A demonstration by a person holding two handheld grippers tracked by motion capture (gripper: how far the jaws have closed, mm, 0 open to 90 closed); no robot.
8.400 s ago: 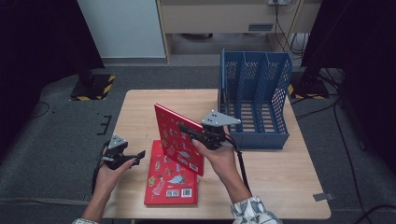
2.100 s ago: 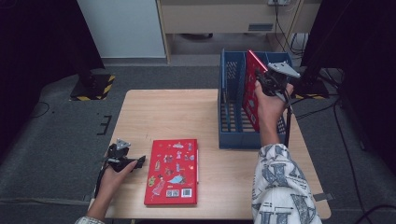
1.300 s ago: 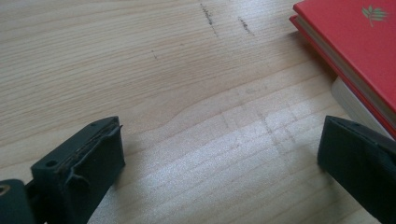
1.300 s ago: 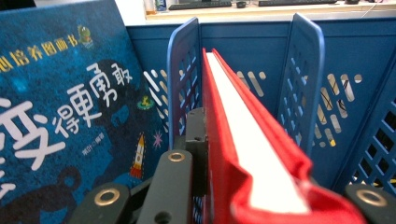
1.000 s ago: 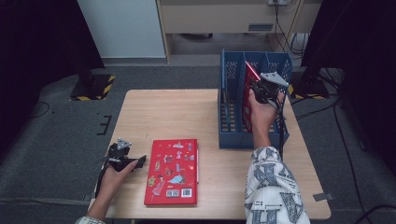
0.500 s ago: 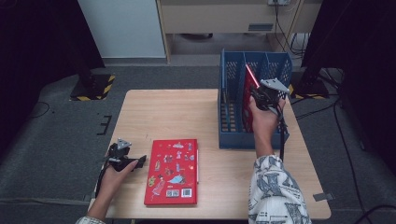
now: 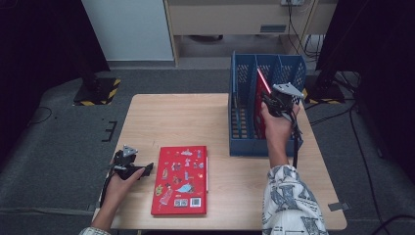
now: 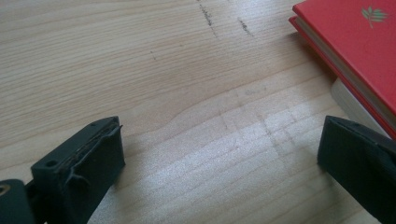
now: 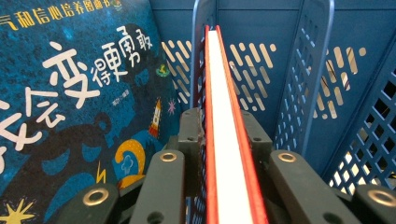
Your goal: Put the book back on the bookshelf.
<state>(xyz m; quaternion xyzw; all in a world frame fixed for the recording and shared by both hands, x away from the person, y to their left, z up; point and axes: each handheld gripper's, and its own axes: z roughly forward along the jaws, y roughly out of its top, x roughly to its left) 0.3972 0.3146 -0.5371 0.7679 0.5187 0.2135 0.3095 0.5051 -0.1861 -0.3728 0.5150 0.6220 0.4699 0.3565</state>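
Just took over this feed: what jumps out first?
The right gripper holds a red book upright by its edge, inside the blue file rack at the table's far right. A second red book lies flat near the front, beside the open left gripper.

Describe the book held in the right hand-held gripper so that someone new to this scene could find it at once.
Find the blue file rack at the table's far right. A thin red book stands on edge in a slot there, shut in the right hand-held gripper. Unlike the red book lying flat near the front edge, it is upright.
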